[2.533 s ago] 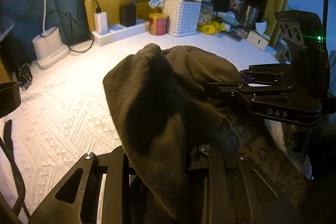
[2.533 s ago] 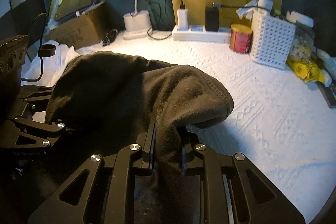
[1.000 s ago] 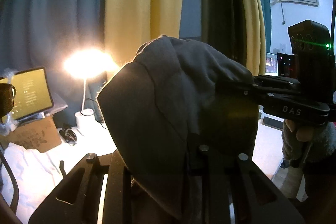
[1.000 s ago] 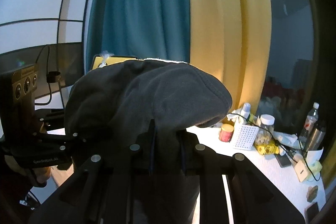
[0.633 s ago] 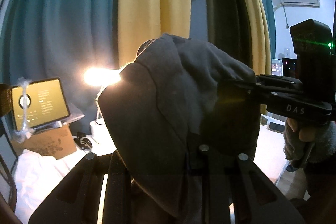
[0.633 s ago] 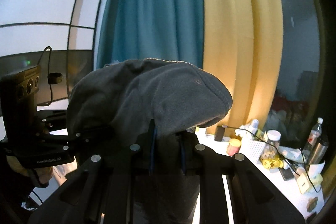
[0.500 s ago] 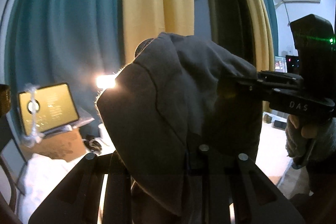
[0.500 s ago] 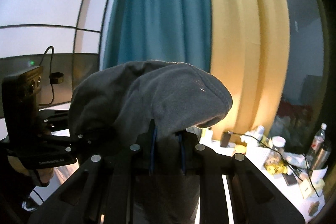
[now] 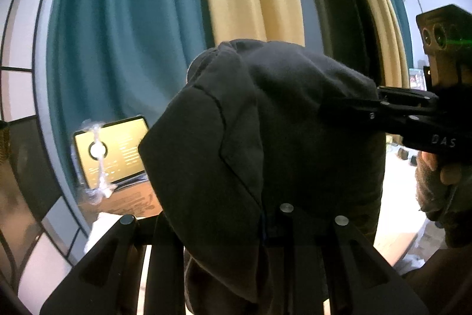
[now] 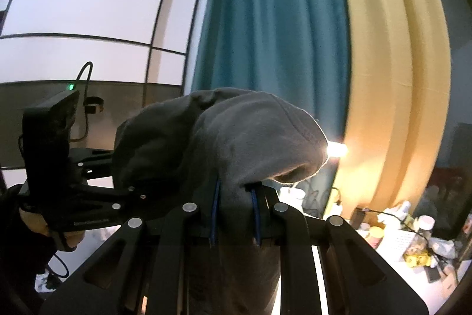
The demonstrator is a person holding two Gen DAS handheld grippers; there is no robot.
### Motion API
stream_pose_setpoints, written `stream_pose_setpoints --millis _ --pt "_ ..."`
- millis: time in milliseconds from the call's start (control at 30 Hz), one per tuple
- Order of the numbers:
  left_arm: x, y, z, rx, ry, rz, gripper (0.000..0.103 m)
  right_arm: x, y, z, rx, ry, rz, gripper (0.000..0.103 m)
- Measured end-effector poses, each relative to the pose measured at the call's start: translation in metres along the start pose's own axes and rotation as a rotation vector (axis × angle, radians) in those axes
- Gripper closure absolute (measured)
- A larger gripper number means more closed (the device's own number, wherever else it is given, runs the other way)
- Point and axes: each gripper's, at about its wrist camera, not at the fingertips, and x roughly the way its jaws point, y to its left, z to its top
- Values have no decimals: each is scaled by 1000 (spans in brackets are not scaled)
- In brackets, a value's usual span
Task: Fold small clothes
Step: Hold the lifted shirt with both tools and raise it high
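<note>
A dark grey garment (image 9: 265,138) hangs in the air between both grippers, bunched up over their fingers. My left gripper (image 9: 262,229) is shut on one edge of it; the cloth drapes over the jaws and hides the fingertips. In the right wrist view the same garment (image 10: 236,138) bulges above my right gripper (image 10: 234,197), which is shut on a fold pinched between its blue-edged pads. The right gripper (image 9: 348,105) reaches into the cloth from the right in the left wrist view, held by a hand (image 9: 439,176). The left gripper (image 10: 118,194) shows at the left in the right wrist view.
Teal and yellow curtains (image 9: 165,20) fill the background. A lit tablet (image 9: 112,152) stands on a cardboard box at lower left. A glowing lamp (image 10: 336,149) peeks from behind the cloth. A cluttered white table (image 10: 398,250) with a basket, jars and cables lies low at the right.
Both grippers have swung to the side with the garment still held. The background has slid: the lamp has left the left wrist view, and the tablet has moved toward its centre.
</note>
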Motion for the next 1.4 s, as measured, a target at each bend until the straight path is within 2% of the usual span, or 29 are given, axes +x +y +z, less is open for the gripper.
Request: stream_pose_setpoints --millis 233,467,900,1400 --pt "10 14 -13 3 62 13 80 19 1 -11 66 50 27 83" --pt "44 21 -25 -22 126 -17 80 46 -13 -29 122 108 4 83" --pt "89 18 -29 -42 206 -51 80 89 -57 -59 207 173 -27 83" --pt "151 30 -50 -77 315 -84 80 150 -97 -98 294 277 -29 83"
